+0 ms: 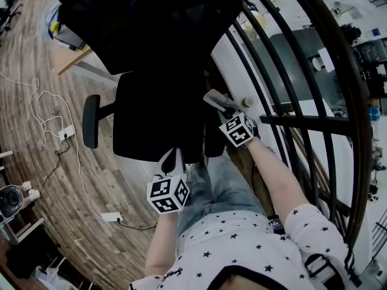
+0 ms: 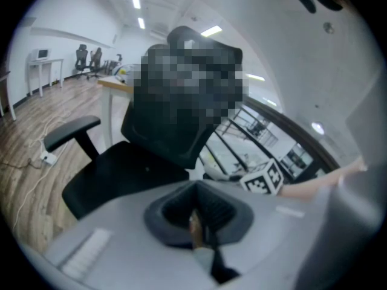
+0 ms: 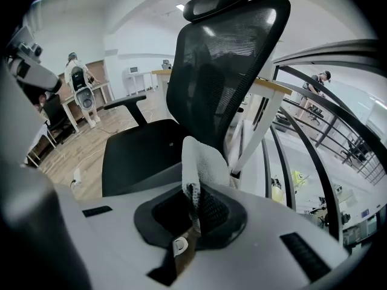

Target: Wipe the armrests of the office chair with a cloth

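Observation:
A black office chair with a mesh back (image 1: 151,23) stands in front of me, its seat (image 1: 154,122) just ahead of my knees. Its left armrest (image 1: 91,121) sticks out over the wooden floor. The right armrest (image 1: 213,139) lies just below my right gripper (image 1: 219,103), which is shut on a white cloth (image 3: 202,165); a fold of it stands up above the jaws. In the right gripper view the seat (image 3: 142,153) and far armrest (image 3: 124,103) lie beyond the cloth. My left gripper (image 1: 172,161) hovers at the seat's front edge, shut with nothing in it (image 2: 199,213).
A black curved railing (image 1: 302,101) runs close along the chair's right side. White cables and a power strip (image 1: 112,216) lie on the wooden floor to the left. A wooden desk (image 1: 72,56) stands behind the chair at far left. My legs (image 1: 217,186) are under the grippers.

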`<state>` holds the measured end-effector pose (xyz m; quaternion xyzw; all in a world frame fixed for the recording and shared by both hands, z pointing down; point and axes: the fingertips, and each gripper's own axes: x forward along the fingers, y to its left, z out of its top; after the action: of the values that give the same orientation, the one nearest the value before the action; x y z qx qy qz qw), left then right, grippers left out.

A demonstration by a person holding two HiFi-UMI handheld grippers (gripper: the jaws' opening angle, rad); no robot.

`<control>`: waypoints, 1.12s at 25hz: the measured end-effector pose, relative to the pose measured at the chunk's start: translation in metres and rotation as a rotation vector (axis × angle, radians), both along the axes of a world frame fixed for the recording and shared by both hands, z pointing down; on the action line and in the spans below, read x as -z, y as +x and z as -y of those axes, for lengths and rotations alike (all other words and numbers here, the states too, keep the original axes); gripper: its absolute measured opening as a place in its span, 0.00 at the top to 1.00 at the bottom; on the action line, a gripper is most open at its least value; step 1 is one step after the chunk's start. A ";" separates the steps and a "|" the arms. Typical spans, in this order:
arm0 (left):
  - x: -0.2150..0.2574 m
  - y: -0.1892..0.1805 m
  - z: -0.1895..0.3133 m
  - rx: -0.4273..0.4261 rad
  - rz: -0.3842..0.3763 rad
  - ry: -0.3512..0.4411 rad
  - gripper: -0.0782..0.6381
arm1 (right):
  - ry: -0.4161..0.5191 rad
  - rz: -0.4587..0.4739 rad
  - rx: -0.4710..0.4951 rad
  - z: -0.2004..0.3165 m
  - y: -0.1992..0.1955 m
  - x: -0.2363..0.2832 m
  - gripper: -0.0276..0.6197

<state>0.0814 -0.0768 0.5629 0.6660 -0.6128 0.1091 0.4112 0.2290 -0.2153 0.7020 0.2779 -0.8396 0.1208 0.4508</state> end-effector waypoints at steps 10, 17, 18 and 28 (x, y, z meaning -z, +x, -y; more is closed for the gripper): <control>0.004 0.000 -0.012 -0.013 0.000 0.014 0.88 | -0.007 -0.011 0.007 -0.022 0.000 0.001 0.92; 0.006 -0.001 -0.026 -0.020 0.000 0.018 0.88 | -0.009 -0.014 0.007 -0.038 0.000 0.000 0.92; 0.006 0.000 -0.028 -0.022 0.000 0.019 0.88 | -0.009 -0.015 0.007 -0.041 0.001 0.000 0.92; 0.009 -0.001 -0.043 -0.033 0.001 0.027 0.88 | -0.010 -0.019 0.010 -0.064 0.000 0.000 0.92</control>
<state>0.0800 -0.0335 0.5542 0.6815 -0.6033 0.1078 0.3999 0.2291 -0.1514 0.7022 0.2726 -0.8361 0.1199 0.4608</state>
